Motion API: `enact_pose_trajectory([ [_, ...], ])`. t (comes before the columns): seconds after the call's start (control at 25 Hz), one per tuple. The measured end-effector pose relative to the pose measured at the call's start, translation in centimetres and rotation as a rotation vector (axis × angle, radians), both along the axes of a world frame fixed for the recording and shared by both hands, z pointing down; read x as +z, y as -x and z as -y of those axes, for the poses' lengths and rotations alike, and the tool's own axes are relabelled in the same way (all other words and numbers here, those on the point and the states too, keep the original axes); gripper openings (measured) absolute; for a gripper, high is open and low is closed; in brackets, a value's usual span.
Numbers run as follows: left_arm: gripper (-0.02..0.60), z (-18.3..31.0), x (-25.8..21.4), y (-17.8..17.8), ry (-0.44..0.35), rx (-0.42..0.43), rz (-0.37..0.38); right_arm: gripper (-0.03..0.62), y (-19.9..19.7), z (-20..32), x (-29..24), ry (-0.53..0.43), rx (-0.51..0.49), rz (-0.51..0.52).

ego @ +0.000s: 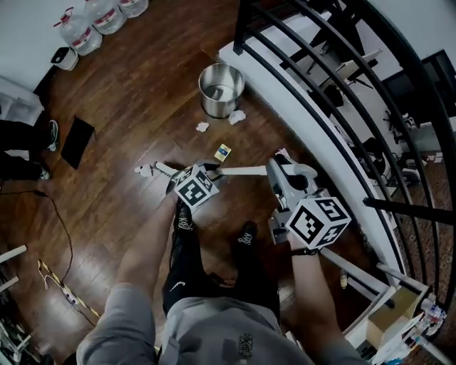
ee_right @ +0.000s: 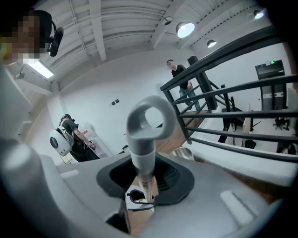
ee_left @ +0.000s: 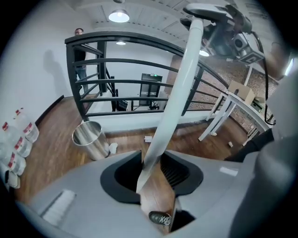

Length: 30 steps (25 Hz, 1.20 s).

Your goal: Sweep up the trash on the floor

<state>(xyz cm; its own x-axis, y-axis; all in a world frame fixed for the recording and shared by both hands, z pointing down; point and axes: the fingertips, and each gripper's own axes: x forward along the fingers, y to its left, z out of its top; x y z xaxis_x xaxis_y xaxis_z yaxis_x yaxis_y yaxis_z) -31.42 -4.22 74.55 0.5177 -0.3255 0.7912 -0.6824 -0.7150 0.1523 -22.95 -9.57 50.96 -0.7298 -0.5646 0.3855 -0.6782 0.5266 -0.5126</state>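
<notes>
A long white broom handle runs level in front of me, its far end at the left. My right gripper is shut on the handle just below its grey loop end. My left gripper is open around the middle of the pole, which lies against one jaw while bare floor shows beside it. Trash lies on the wooden floor: crumpled paper beside the metal bin, a smaller scrap and a small yellow card. The bin and paper also show in the left gripper view.
A black curved railing on a white kerb borders the floor at the right. Water bottles stand at the back left, near a black pad and a bystander's shoes. White table legs stand at the lower right. My own shoes are below the grippers.
</notes>
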Motion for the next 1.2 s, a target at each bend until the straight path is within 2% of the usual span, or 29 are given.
enact_pose_trajectory([
  [0.16, 0.132, -1.8, 0.4, 10.2, 0.026, -0.018, 0.045, 0.091, 9.5, -1.4, 0.9, 0.024, -0.037, 0.031],
  [0.28, 0.132, -3.0, 0.9, 16.0, 0.038, -0.025, 0.055, 0.091, 15.2, -2.4, 1.5, 0.039, -0.057, 0.045],
  [0.44, 0.132, -4.3, 2.4, 21.9, 0.071, -0.023, 0.064, 0.091, 21.5, -3.5, 3.0, 0.060, -0.078, 0.034],
  [0.56, 0.133, -5.3, 4.1, 24.3, 0.108, -0.011, 0.061, 0.091, 24.4, -4.5, 4.3, 0.073, -0.087, 0.007],
  [0.68, 0.135, -5.0, 4.7, 24.6, 0.114, 0.030, 0.041, 0.091, 24.4, -4.4, 5.0, 0.080, -0.045, -0.027],
  [0.84, 0.138, -3.8, 4.9, 23.0, 0.089, 0.071, 0.032, 0.091, 22.7, -4.6, 5.1, 0.075, 0.007, -0.057],
  [1.2, 0.138, 0.1, 3.6, 11.2, 0.036, 0.212, -0.027, 0.091, 12.1, -2.9, 3.2, 0.045, 0.154, -0.107],
])
